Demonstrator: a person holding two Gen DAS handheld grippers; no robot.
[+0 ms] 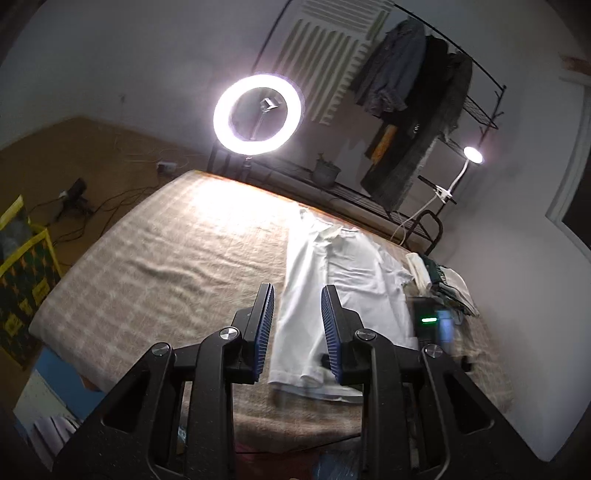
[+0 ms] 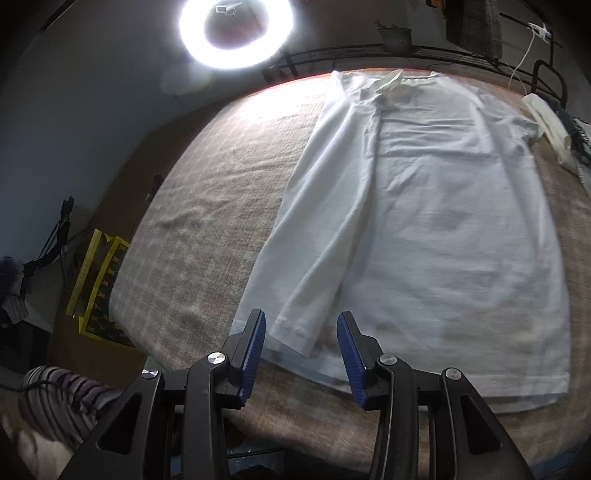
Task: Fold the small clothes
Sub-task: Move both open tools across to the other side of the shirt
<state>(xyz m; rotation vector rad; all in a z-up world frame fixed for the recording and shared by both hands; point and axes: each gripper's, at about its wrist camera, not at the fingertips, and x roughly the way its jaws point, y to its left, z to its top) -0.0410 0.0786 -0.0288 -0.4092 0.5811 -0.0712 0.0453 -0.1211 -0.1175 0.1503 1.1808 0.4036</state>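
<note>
On the bed (image 2: 192,229), the white shirt (image 2: 436,206) lies flat, collar toward twelve o'clock under the ring light (image 2: 236,33), its nine o'clock side folded in over the middle. My right claw (image 2: 301,354) hangs over the near hem at six o'clock, jaws apart and empty. My left claw (image 1: 297,330) is likewise apart, holding nothing, the shirt beyond it and a stack of clothes (image 1: 439,280) at two o'clock.
</note>
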